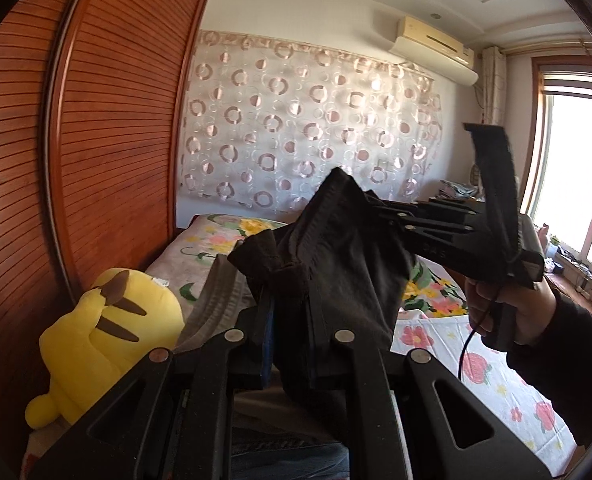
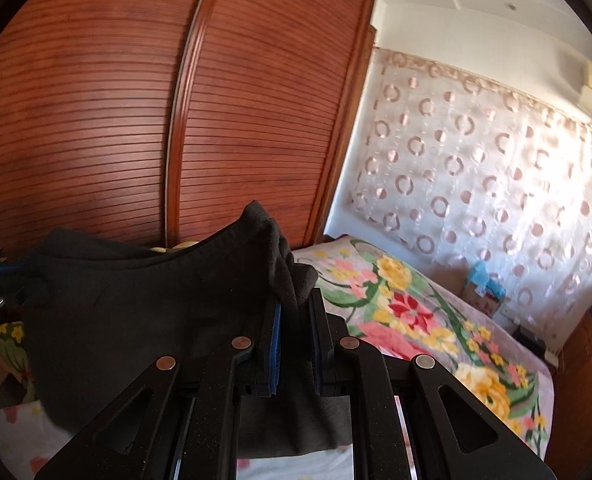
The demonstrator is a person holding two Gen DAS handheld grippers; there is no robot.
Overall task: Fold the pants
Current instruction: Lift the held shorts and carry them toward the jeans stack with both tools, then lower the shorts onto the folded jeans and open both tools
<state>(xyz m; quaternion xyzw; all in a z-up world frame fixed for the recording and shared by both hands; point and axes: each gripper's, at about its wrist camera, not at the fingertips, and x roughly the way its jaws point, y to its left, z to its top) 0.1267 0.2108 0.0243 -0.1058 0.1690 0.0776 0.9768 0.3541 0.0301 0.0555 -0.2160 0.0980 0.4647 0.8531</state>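
Holding black pants (image 1: pixel 336 256) aloft over the bed (image 2: pixel 416 320): left hand-held gripper (image 1: pixel 290 320) and right hand-held gripper (image 2: pixel 296 312) each clamped on bunched hem. Soft, limp, light; grip edges.

This is a bedroom in someone's home. A bed (image 2: pixel 436 320) with a flowered bedspread runs along the wall, a tall wooden wardrobe (image 1: pixel 128 120) with slatted sliding doors beside it. A yellow plush toy (image 1: pixel 104 340) sits against the wardrobe. A sheer curtain (image 1: pixel 308 120) with ring patterns hangs behind, an air conditioner (image 1: pixel 432 44) above, a sunlit window (image 1: pixel 572 168) to the side.
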